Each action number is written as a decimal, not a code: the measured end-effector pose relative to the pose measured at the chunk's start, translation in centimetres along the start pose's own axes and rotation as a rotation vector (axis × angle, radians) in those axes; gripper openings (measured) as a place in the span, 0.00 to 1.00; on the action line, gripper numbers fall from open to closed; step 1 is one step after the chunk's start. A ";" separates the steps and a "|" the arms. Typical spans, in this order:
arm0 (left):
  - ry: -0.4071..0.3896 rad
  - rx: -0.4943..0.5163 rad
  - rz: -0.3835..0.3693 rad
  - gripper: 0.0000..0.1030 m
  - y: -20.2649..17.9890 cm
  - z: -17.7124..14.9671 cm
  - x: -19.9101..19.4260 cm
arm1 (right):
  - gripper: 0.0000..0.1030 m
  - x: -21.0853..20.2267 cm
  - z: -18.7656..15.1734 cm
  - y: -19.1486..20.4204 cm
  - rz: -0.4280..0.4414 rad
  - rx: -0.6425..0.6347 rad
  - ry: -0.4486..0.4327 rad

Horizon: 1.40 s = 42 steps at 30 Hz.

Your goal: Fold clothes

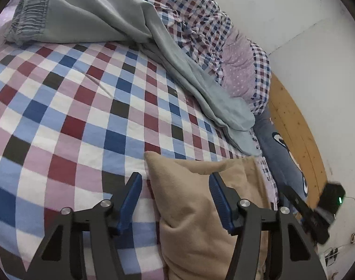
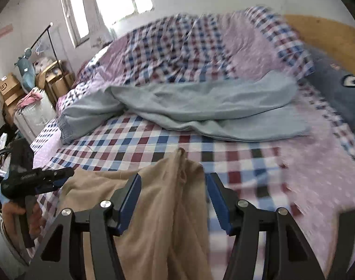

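Covering nearly everything in both views is a checked bedspread (image 1: 67, 107) in blue, maroon, pink and white, with a rumpled duvet (image 2: 177, 49) of smaller checks and dotted pink panels heaped along its far side. A wooden headboard (image 1: 291, 121) is standing against the white wall, and a dark blue pillow (image 1: 280, 154) is lying just in front of it.

Stretching across the bed, partly over the duvet's edge, is a grey-green garment (image 1: 88, 16) with a gathered elastic waistband — it is lying well apart from both tools. Nearer the cameras, a beige garment (image 1: 200, 200) is lying loosely on the bedspread at the bed's near edge, its cloth creased and bunched.

The left gripper (image 1: 175, 200) is hanging above the beige garment with its blue-padded jaws spread wide, grasping nothing. The right gripper (image 2: 172, 198) is likewise gaping over a raised fold of the same cloth, its pads not pressing it — released. A hand (image 2: 16, 217) is gripping the left tool's handle in the right wrist view.
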<state>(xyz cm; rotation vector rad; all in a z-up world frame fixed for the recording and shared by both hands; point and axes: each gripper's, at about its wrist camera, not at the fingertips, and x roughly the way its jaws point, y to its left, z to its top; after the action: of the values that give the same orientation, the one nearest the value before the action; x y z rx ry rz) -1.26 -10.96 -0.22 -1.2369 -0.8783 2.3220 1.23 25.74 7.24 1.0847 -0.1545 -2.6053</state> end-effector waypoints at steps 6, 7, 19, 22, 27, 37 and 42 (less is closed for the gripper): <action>0.010 0.007 0.015 0.21 0.1 0.6 0.5 | 0.50 5.7 2.7 0.2 0.011 -0.052 0.075; 0.009 0.005 0.018 0.15 0.3 0.7 0.5 | 0.46 6.3 2.8 0.1 0.011 -0.052 0.085; -0.144 -0.016 -0.036 0.03 0.3 1.0 -0.6 | 0.02 4.2 4.2 -0.2 -0.020 -0.077 -0.094; -0.167 -0.048 -0.027 0.03 1.1 0.9 -0.2 | 0.02 5.5 4.1 -1.0 -0.031 -0.046 -0.084; -0.145 -0.043 0.053 0.03 1.9 0.7 1.8 | 0.02 10.0 2.8 -2.3 -0.091 -0.040 0.039; -0.109 0.022 0.186 0.32 0.3 0.9 2.0 | 0.42 10.2 2.7 -4.8 -0.261 0.027 0.095; -0.164 0.013 0.195 0.70 -0.6 1.3 0.3 | 0.51 5.8 5.0 -3.3 -0.230 0.055 -0.022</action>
<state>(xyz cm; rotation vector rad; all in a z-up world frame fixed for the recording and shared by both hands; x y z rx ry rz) -2.49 -10.83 0.58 -1.1879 -0.8249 2.6100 -6.93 26.83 6.14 1.1538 -0.1120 -2.8329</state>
